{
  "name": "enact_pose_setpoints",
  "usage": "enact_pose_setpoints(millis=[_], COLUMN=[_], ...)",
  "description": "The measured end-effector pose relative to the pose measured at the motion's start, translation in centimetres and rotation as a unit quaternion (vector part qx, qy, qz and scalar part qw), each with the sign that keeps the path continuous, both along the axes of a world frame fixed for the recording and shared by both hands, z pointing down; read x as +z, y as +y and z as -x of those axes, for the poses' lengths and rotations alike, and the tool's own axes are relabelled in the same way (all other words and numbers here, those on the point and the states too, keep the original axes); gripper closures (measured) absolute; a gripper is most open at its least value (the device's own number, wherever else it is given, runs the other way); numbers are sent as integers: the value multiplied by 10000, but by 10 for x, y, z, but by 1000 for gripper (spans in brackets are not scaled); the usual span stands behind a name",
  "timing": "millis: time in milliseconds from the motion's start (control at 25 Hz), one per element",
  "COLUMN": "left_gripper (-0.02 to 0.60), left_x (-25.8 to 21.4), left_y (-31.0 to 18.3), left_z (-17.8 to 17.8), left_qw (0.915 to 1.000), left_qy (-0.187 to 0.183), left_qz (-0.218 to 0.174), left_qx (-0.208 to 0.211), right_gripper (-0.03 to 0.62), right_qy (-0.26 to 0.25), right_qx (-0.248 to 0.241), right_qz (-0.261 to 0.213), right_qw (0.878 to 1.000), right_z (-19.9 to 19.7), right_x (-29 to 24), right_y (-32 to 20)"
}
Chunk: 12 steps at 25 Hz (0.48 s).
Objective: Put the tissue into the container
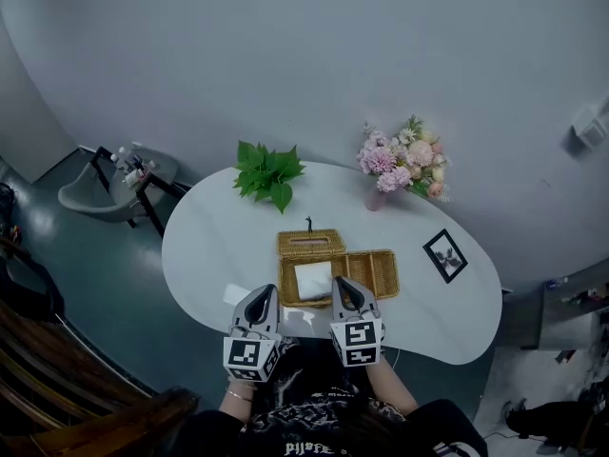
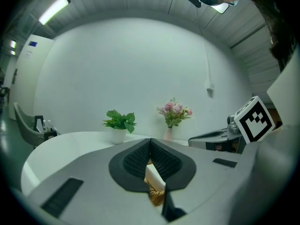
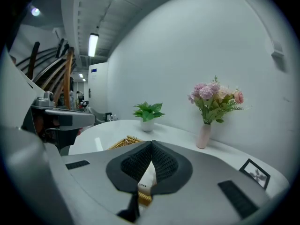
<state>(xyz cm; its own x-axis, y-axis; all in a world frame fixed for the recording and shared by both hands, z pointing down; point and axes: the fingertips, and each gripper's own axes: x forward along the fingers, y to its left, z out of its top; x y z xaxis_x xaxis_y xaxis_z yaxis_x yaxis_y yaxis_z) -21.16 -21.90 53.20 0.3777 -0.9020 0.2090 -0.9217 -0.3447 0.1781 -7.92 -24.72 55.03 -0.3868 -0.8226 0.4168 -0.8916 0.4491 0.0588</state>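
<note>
Holds the left gripper (image 1: pixel 265 293) and the right gripper (image 1: pixel 342 284) side by side over the near edge of the table (image 1: pixel 205 246), tips aimed at the wicker container (image 1: pixel 284 291). Presses both pairs of jaws fully together with nothing clamped (only slivers of white pack and wicker weave show through the gap behind the pads in each gripper view). Probably parks them shut like this because no grasp is in hand at this moment.

Just beyond the tips, finds the tissue (image 1: pixel 312 279): a flat white pack lying inside the container's open compartment, between the two grippers' lines of reach. Suggests, on that evidence, a task done or close to it. Has the slotted lid (image 1: pixel 310 243) lying open behind the pack, presumably to give clear access from above and from the front. Shows a shallower wicker tray (image 1: pixel 379 272) touching the container's right side, empty as far as can be told.

Farther back, clear of the work: a small framed picture (image 1: pixel 444 254) to the right, then a leafy green plant (image 1: pixel 268 172) and a vase of pink flowers (image 1: pixel 402 160) by the wall.
</note>
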Motion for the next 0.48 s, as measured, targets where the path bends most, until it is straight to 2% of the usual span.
enact_pose_setpoints(millis=[480], left_gripper=[557], left_x=[1], left_y=[-2], left_z=[-5], left_qw=[9999], left_qy=[-119], left_qz=[-11], left_qx=[107], right_gripper=[571], right_qy=[-16], right_qx=[-194], right_qz=[-111], right_qw=[9997], right_z=[6], right_x=[-2], right_y=[0])
